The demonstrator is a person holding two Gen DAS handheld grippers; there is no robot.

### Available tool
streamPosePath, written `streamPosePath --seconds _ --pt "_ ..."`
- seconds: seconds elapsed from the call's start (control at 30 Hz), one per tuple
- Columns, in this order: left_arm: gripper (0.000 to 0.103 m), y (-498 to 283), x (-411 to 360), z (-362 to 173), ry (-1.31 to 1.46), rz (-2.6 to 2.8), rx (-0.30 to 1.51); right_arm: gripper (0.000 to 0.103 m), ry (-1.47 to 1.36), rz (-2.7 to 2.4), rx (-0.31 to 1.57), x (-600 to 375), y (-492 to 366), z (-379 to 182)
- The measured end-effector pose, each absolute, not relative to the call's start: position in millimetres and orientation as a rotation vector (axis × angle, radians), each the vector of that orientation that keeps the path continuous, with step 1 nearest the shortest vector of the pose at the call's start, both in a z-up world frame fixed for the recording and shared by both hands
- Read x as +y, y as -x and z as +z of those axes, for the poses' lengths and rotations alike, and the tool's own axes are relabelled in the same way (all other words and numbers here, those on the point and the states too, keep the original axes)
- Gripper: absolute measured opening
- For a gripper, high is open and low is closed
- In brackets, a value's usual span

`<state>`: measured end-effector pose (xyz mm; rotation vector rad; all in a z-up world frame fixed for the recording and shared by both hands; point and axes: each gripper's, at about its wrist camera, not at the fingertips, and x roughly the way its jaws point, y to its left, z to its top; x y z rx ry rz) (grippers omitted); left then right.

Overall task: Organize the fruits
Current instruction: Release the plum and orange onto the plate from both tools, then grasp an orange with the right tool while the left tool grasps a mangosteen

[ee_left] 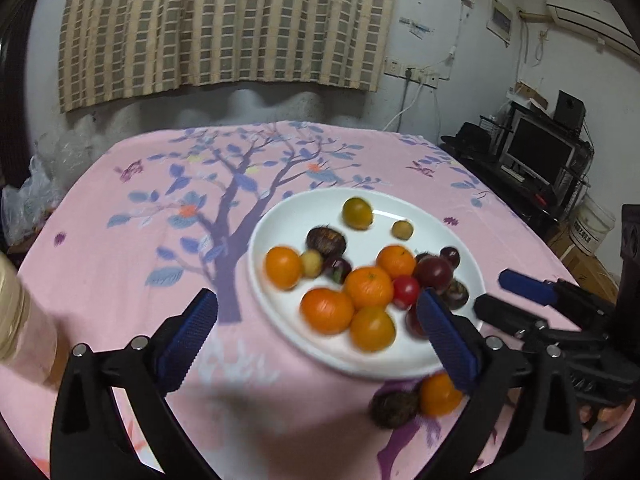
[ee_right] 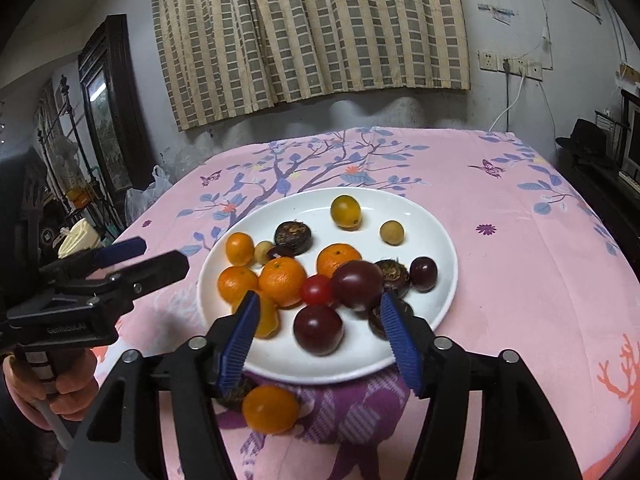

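A white plate (ee_left: 288,216) (ee_right: 424,216) on the pink tablecloth holds several oranges (ee_left: 368,286) (ee_right: 282,280), dark plums (ee_right: 318,330), a red tomato (ee_right: 316,289), dark brown round fruits (ee_right: 293,237) and small yellow fruits (ee_right: 391,232). An orange (ee_right: 270,408) (ee_left: 438,394) and a dark brown fruit (ee_left: 394,408) lie on the cloth in front of the plate. My left gripper (ee_left: 318,332) is open and empty above the plate's near left edge. My right gripper (ee_right: 320,340) is open and empty over the plate's near edge, around a plum.
The table is covered by a pink cloth (ee_left: 160,200) with a tree print. A curtain (ee_right: 304,36) and wall stand behind. A monitor and shelves (ee_left: 540,152) are at the right. A cupboard and clutter (ee_right: 100,120) are at the left.
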<state>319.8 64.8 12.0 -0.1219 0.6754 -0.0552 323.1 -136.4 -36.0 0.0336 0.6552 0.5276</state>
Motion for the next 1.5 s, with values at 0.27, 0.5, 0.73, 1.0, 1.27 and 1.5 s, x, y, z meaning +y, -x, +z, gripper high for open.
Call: streamPosePath --seconds 0.27,0.5,0.73,1.0,1.27,1.5 --pt "0.098 -289 86 -20 0.121 0.034 0.735 0.067 0.046 0.59 0.754 -122 -293 -59" --pt "0.098 -285 88 -20 0.116 0.052 0.739 0.059 0.156 0.574 0.789 -107 -289 -76" --pt "0.098 -284 85 -20 0.111 0.036 0.741 0.053 0.107 0.61 0.848 -109 -299 -85" --pt "0.098 -282 80 -20 0.095 0.031 0.743 0.053 0.106 0.627 0.863 -106 -299 -90" --pt "0.098 -282 78 -22 0.081 0.028 0.747 0.04 0.089 0.653 0.875 -105 -302 -91" --pt "0.098 -283 76 -23 0.074 0.022 0.751 0.04 0.081 0.659 0.86 -110 -297 -84"
